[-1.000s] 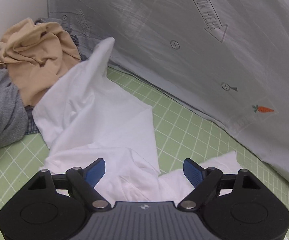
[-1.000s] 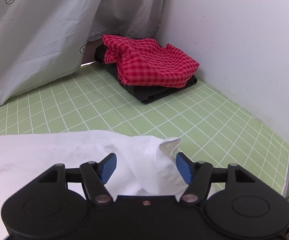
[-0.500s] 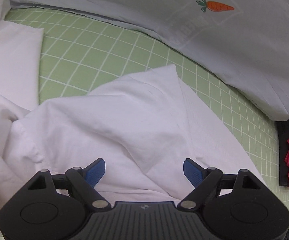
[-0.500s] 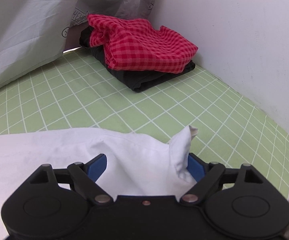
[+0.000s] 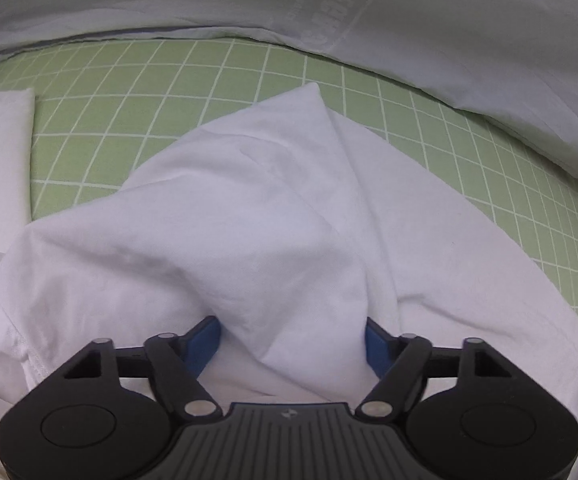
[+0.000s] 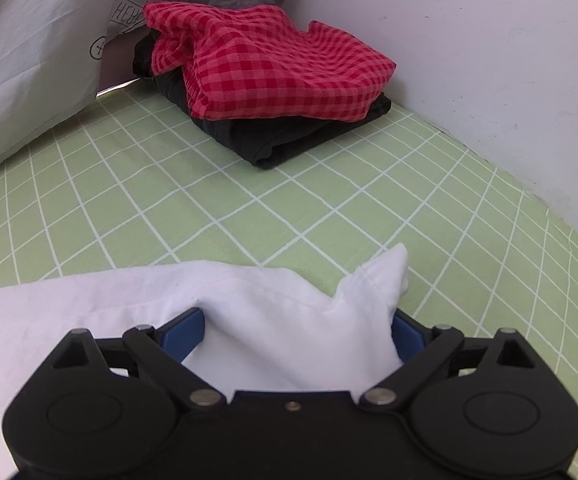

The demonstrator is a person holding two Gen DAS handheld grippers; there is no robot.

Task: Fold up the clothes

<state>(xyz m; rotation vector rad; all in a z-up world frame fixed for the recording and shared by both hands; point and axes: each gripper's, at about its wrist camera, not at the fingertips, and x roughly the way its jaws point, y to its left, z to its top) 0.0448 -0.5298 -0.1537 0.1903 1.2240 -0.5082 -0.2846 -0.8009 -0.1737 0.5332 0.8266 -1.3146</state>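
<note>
Meanwhile, a white garment point(image 5: 249, 216) lies crumpled on the green grid sheet point(image 5: 137, 92).
Only the left view shows faint, unreadable lettering on the grey cover point(image 5: 329, 12); left tongs point(image 5: 293, 336), just narrowed, straddle a white fold without pinching. Only the right view shows a red checked cloth point(image 6: 273, 68) on a black garment point(image 6: 289, 136), "HER" nearby; right tongs point(image 6: 297, 332), just widened, gape around a white corner.

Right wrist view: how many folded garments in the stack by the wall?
2. The red checked garment lies on top, and the black garment lies under it on the green grid mat, in the corner by the wall. Anything beneath them would be hidden.
</note>
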